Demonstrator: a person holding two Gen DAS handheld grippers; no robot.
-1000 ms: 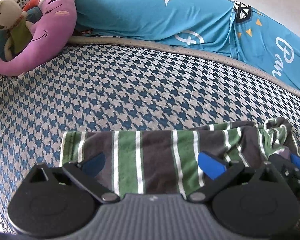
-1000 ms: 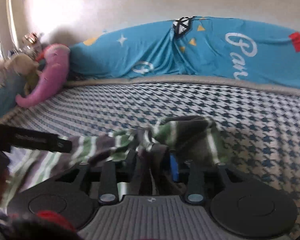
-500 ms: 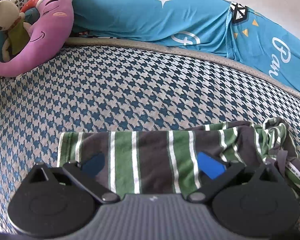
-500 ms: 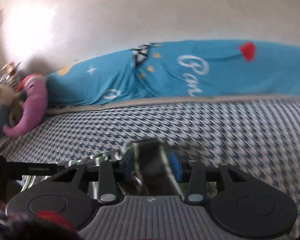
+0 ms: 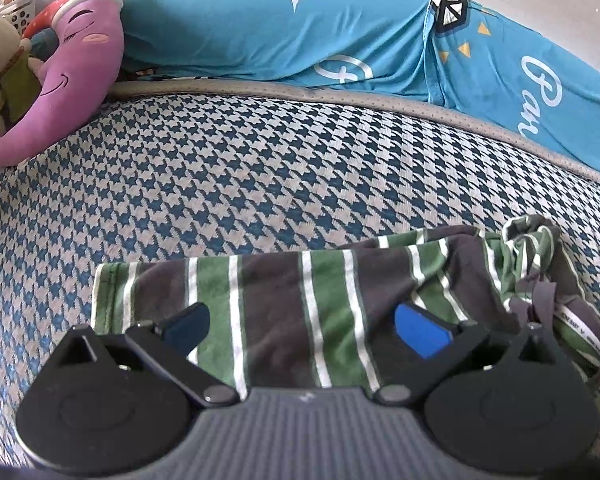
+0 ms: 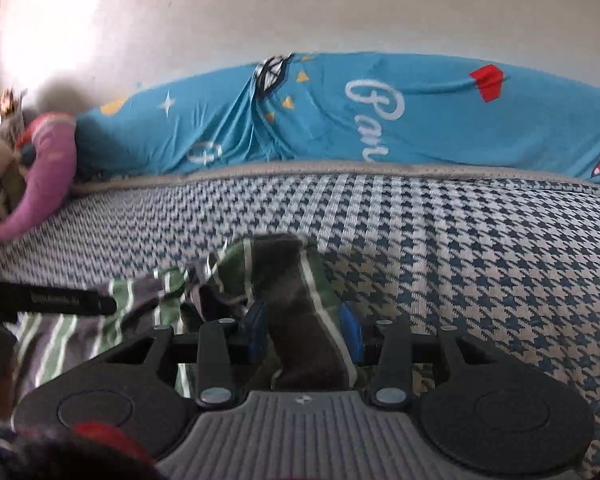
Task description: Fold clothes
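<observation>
My left gripper (image 5: 304,326): my fingers are spread wide, one blue pad (image 5: 419,330) on each side, hovering low over the flat part of the shirt; whether the pads touch the cloth I cannot tell.
My right gripper (image 6: 306,330): my fingers are pinching a raised fold of the shirt, the dark band of cloth standing up between my two blue pads (image 6: 350,330).
Shirt (image 5: 300,312): green, grey and white stripes, lying on the bed close in front of me; its left part is smooth and flat, its right end is bunched and crumpled, with a printed tape showing at the edge.
Bed (image 5: 260,184): covered in a blue and pale houndstooth cloth, with a plain beige border along the far edge.
Blue bedding (image 5: 300,32): a long roll printed with stars and white lettering, lying along the wall behind the bed.
Pink elephant toy (image 5: 64,92): propped at the far left corner, well apart from the shirt, with a pale plush bear (image 5: 4,52) leaning against it.
</observation>
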